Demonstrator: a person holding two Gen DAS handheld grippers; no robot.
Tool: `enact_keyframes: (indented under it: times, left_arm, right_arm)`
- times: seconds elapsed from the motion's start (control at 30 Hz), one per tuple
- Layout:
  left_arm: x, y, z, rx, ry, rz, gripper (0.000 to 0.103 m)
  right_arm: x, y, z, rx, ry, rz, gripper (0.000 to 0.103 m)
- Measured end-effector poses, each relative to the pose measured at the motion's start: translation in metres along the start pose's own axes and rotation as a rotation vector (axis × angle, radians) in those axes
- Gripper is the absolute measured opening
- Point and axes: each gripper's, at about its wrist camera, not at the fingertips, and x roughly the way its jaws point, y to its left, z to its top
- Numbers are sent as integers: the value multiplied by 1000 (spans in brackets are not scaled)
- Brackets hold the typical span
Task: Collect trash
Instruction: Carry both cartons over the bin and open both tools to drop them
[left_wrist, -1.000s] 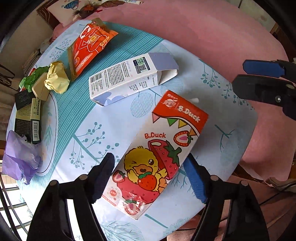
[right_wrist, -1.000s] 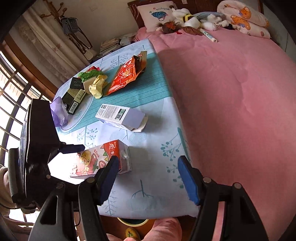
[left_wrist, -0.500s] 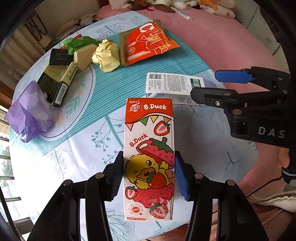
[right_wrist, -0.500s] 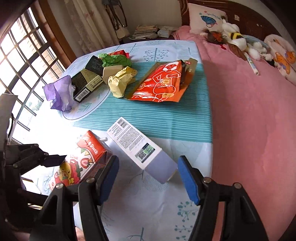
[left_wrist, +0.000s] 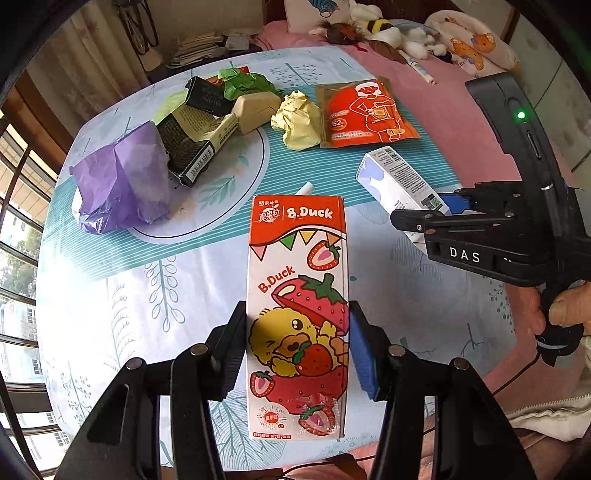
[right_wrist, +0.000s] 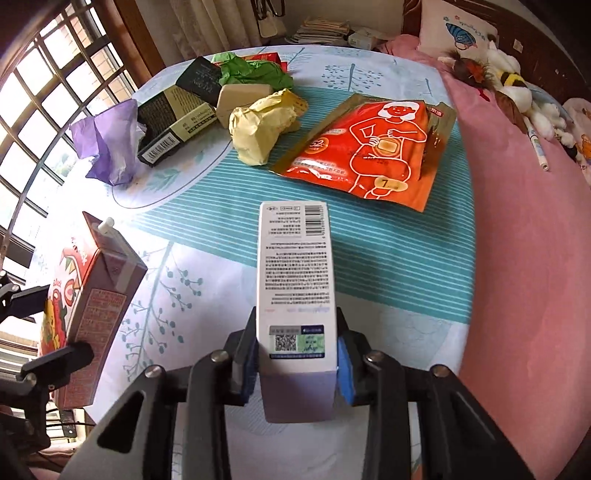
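Observation:
My left gripper (left_wrist: 297, 343) is shut on a red and white B.Duck strawberry drink carton (left_wrist: 298, 295), its straw end pointing away from me; the carton also shows at the left of the right wrist view (right_wrist: 92, 302). My right gripper (right_wrist: 297, 354) is shut on a long white printed box (right_wrist: 295, 273) with a lilac open end; the box and that gripper (left_wrist: 439, 206) also show at the right of the left wrist view. Both items sit low over the blue patterned tablecloth (left_wrist: 147, 295).
Further back on the table lie an orange pouch (right_wrist: 373, 147), a crumpled yellow paper (right_wrist: 262, 125), a crumpled purple paper (right_wrist: 107, 144), a dark box (right_wrist: 173, 122), a beige box (right_wrist: 240, 98) and green paper (right_wrist: 255, 72). A pink bed (right_wrist: 528, 221) with plush toys lies to the right.
My left gripper closed on the B.Duck carton and turned it straight. My right gripper moved in over the white box and closed on it.

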Motion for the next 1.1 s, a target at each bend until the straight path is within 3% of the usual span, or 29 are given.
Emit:
enact_keyframes:
  times: [0.57, 1.1]
  left_arm:
    - [-61, 27, -44, -37, -107, -3, 50]
    - [-148, 66, -153, 85, -223, -64, 50]
  right_arm:
    - [-57, 67, -35, 37, -78, 83, 34]
    - [-124, 177, -128, 136, -174, 42, 35]
